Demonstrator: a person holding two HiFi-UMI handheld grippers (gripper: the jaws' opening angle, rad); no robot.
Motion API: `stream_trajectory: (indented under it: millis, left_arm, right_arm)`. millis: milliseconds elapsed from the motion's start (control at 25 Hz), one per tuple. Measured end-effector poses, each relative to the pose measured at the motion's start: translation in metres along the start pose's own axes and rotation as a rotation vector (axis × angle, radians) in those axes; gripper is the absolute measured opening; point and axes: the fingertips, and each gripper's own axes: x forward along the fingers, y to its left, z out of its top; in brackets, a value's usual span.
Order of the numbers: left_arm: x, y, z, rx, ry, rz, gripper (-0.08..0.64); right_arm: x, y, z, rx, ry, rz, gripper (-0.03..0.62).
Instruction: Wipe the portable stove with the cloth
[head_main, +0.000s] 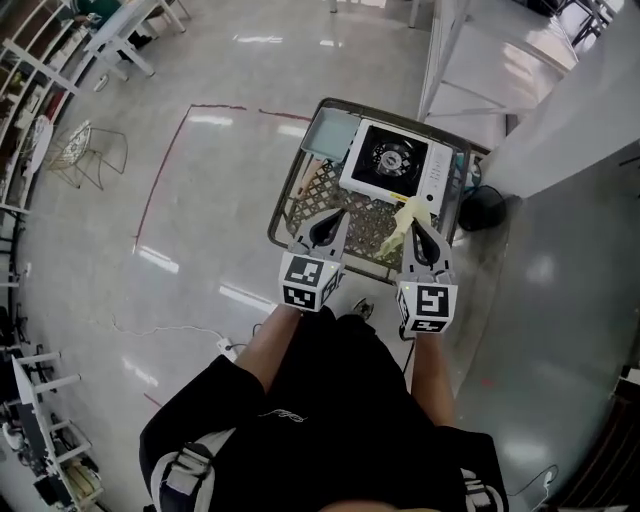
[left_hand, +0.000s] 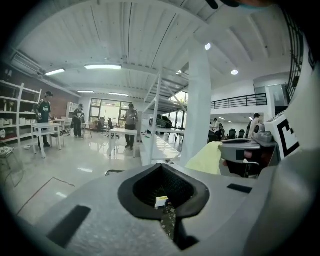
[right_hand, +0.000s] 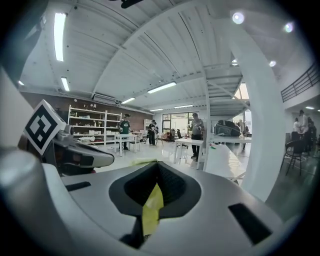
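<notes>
In the head view the white portable stove (head_main: 388, 164), with its black round burner, lies on a small mesh-topped table (head_main: 300, 205) ahead of me. My right gripper (head_main: 419, 236) is shut on a yellow cloth (head_main: 404, 224), which hangs over the table's near edge just short of the stove. The right gripper view shows a strip of that cloth (right_hand: 151, 210) pinched between the closed jaws (right_hand: 153, 199). My left gripper (head_main: 325, 231) hovers over the table's near left part; its jaws (left_hand: 165, 200) are shut and hold nothing. The cloth (left_hand: 207, 157) also shows at the right of the left gripper view.
A grey tray (head_main: 324, 134) lies on the table left of the stove. On the floor at the table's right sits a black object (head_main: 484, 206). White counters (head_main: 560, 110) stand to the right, and a wire chair (head_main: 84, 152) and red floor tape (head_main: 165, 165) to the left. People stand far off.
</notes>
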Motion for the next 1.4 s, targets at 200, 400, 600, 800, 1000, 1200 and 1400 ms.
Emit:
stream_trajectory:
  millis: [200, 400, 600, 800, 1000, 1200, 1400]
  left_arm:
    - [0.023, 0.026, -0.025, -0.023, 0.07, 0.037, 0.017]
    - [0.049, 0.046, -0.056, -0.065, 0.14, 0.011, 0.017]
    - [0.089, 0.083, -0.072, -0.101, 0.179, -0.018, 0.017]
    - [0.126, 0.119, -0.098, -0.148, 0.251, -0.039, 0.017]
    - [0.15, 0.145, -0.122, -0.163, 0.323, -0.071, 0.015]
    - [0.166, 0.17, -0.141, -0.177, 0.385, -0.09, 0.017]
    - [0.176, 0.182, -0.15, -0.186, 0.408, -0.119, 0.015]
  right_arm:
    - [0.04, -0.006, -0.023, 0.022, 0.04, 0.04, 0.006]
    - [0.071, -0.002, -0.047, 0.024, 0.118, 0.037, 0.006]
    - [0.127, 0.007, -0.067, 0.022, 0.197, 0.078, 0.006]
    - [0.185, 0.014, -0.116, 0.05, 0.31, 0.119, 0.006]
    - [0.229, 0.026, -0.157, 0.069, 0.411, 0.129, 0.006]
    - [0.263, 0.039, -0.209, 0.001, 0.537, 0.13, 0.006]
    - [0.278, 0.042, -0.251, -0.092, 0.667, 0.118, 0.023]
